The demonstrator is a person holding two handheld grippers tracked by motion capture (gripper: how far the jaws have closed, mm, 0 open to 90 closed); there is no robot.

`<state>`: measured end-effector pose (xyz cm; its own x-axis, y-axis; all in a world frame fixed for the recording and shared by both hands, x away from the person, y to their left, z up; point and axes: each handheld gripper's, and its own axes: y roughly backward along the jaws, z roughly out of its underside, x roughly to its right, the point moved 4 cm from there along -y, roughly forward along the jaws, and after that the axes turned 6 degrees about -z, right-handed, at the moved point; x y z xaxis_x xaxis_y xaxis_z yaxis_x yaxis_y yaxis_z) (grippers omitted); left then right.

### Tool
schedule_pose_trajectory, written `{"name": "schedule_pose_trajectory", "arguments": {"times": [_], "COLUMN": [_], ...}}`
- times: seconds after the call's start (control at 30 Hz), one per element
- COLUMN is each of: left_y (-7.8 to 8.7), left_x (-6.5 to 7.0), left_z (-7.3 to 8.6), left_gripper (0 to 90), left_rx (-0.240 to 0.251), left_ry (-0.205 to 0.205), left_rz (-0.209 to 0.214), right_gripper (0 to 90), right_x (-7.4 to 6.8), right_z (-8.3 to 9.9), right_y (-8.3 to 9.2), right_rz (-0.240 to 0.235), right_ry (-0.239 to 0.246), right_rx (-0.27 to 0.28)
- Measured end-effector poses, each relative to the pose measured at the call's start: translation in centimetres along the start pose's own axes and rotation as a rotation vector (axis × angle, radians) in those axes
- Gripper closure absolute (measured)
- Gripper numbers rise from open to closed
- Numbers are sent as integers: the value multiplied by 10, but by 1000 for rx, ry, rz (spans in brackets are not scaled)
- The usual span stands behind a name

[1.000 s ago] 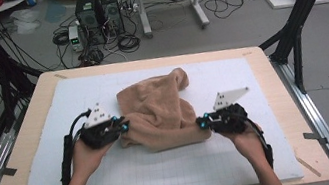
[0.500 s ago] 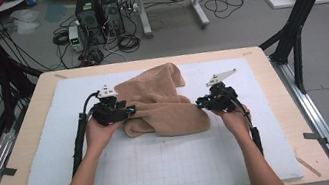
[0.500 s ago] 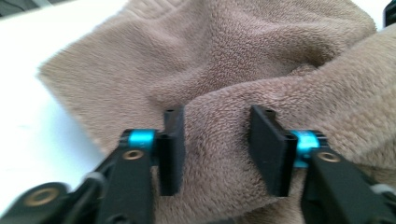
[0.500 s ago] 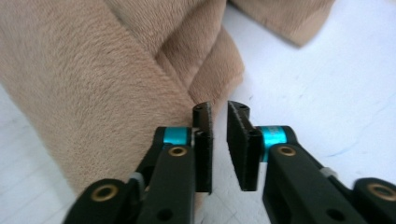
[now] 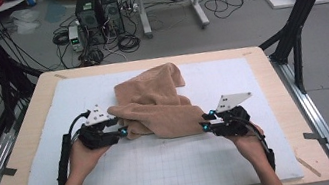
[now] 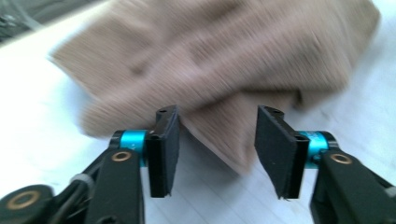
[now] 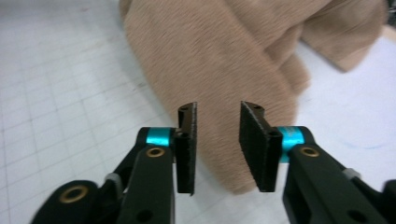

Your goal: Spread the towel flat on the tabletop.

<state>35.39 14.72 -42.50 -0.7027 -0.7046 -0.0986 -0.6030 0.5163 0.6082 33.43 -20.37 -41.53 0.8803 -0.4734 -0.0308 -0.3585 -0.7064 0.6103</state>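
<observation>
Both tools are hanging released at the near edge of the tan towel (image 5: 157,106), which is lying crumpled on the white mat (image 5: 155,170) of the desk (image 5: 279,78).

I am holding my left tool (image 5: 122,131) with its jaws parted around a drooping towel corner, pads not pressing; they have just been opening. My right tool (image 5: 202,126) is unclenched too, its jaws having just widened, with the towel's edge between them. The cloth looks soft, light and limp, so I am judging the near corners the best places to pinch.
</observation>
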Motion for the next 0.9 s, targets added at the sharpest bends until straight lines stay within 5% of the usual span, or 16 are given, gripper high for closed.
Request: {"name": "schedule_pose_trajectory", "arguments": {"times": [0.13, 0.27, 0.4, 0.47, 0.7, 0.9], "left_y": [-18, -35, -47, -50, -41, -8], "left_x": [7, 9, 13, 16, 19, 29], "left_z": [5, 5, 6, 6, 4, 3], "left_gripper": [521, 516, 647, 698, 824, 829], "left_rx": [-39, -64, -88, -94, -83, -10], "left_ry": [-10, -8, -26, -38, -55, -91], "left_rz": [13, -22, -31, -29, -7, -1], "right_gripper": [533, 519, 552, 585, 814, 838], "right_x": [7, 10, 12, 13, 14, 4], "right_z": [10, 16, 21, 21, 20, 15], "right_y": [-17, -36, -53, -55, -56, -45], "right_rz": [-10, -6, -1, -6, -23, -36], "right_ry": [-52, -64, -54, -64, -54, -12], "right_rx": [-23, -85, -147, -137, -131, -114]}}
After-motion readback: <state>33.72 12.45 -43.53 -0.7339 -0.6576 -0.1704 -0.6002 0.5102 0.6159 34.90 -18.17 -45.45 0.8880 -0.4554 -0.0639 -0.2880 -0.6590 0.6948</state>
